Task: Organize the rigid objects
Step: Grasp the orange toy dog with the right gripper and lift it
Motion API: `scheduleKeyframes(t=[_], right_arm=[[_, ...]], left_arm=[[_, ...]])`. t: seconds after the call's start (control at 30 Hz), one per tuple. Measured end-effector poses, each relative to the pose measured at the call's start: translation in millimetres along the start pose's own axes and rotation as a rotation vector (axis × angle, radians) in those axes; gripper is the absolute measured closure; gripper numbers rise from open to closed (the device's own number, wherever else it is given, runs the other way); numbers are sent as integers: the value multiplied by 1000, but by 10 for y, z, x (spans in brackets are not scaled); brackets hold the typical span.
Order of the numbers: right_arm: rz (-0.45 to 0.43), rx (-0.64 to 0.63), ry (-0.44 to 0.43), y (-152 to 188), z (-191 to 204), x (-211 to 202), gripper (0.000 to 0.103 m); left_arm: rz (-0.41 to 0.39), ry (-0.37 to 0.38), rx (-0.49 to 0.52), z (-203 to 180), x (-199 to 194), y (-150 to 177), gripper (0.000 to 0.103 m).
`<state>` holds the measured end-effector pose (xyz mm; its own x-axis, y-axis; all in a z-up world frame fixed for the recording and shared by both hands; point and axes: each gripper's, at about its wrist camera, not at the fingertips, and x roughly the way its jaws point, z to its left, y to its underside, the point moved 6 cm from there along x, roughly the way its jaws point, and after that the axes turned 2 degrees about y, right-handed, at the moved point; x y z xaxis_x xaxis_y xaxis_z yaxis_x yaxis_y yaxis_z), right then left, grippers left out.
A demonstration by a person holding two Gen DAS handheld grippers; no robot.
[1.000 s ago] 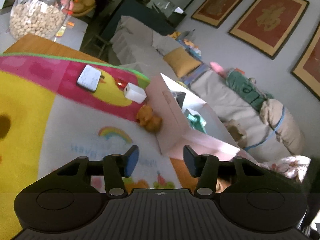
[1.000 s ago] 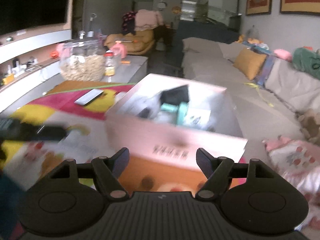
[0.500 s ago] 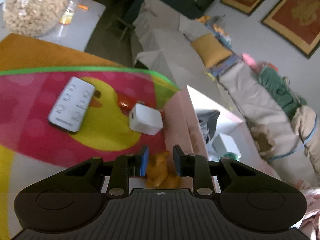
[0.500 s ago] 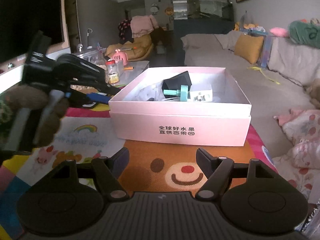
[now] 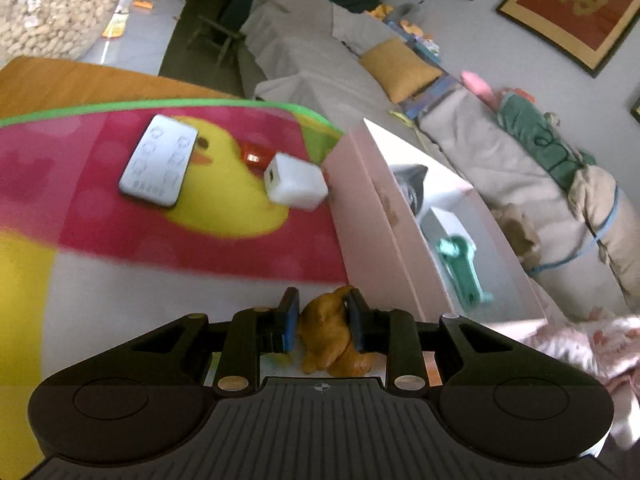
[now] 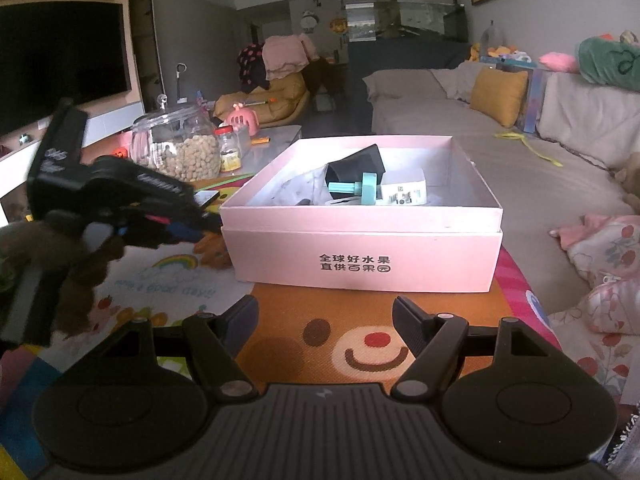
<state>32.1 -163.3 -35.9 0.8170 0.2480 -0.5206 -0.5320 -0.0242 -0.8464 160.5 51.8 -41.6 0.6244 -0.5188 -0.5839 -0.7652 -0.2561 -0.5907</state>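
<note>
The left gripper (image 5: 322, 326) clamps a lumpy, glossy orange-brown toy figure (image 5: 328, 340) on the play mat (image 5: 120, 280) beside the pink box (image 6: 360, 256); the right gripper (image 6: 324, 326) gapes wide, empty.

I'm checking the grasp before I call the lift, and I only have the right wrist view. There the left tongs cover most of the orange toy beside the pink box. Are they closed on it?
Observer: Yes. In the left wrist view, the left tongs have both pads pressed against the orange toy.
Operator: Is anything else hidden behind those tongs?
Observer: A white cube lies past the toy, close to the wall of the pink box.
Operator: Anything more?
Observer: A small red item sits just beyond the cube, towards a white remote.
</note>
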Motion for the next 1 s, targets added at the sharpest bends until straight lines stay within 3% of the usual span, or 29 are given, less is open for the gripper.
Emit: scheduleKeyframes(t=[0.07, 0.27, 0.43, 0.53, 0.63, 0.73, 0.87, 1.0], right_arm=[[16, -23, -9, -3, 50, 5, 28], [107, -109, -165, -5, 480, 84, 32], [162, -130, -218, -84, 737, 240, 32], [159, -187, -193, -152, 909, 407, 33], [201, -208, -184, -156, 985, 591, 54], [197, -204, -168, -173, 955, 582, 65], [170, -192, -147, -146, 831, 389, 65], [135, -171, -93, -72, 536, 147, 65]], left_arm=[[8, 14, -9, -14, -76, 106, 74], [65, 74, -36, -86, -222, 334, 73], [-20, 114, -57, -63, -441, 284, 75], [-86, 84, -53, -7, -553, 187, 75], [-114, 52, -53, 71, -611, 146, 75], [-138, 5, -13, 119, -636, 129, 75], [-141, -50, 24, 186, -579, 116, 75], [-167, -135, 144, 151, -510, 92, 75]])
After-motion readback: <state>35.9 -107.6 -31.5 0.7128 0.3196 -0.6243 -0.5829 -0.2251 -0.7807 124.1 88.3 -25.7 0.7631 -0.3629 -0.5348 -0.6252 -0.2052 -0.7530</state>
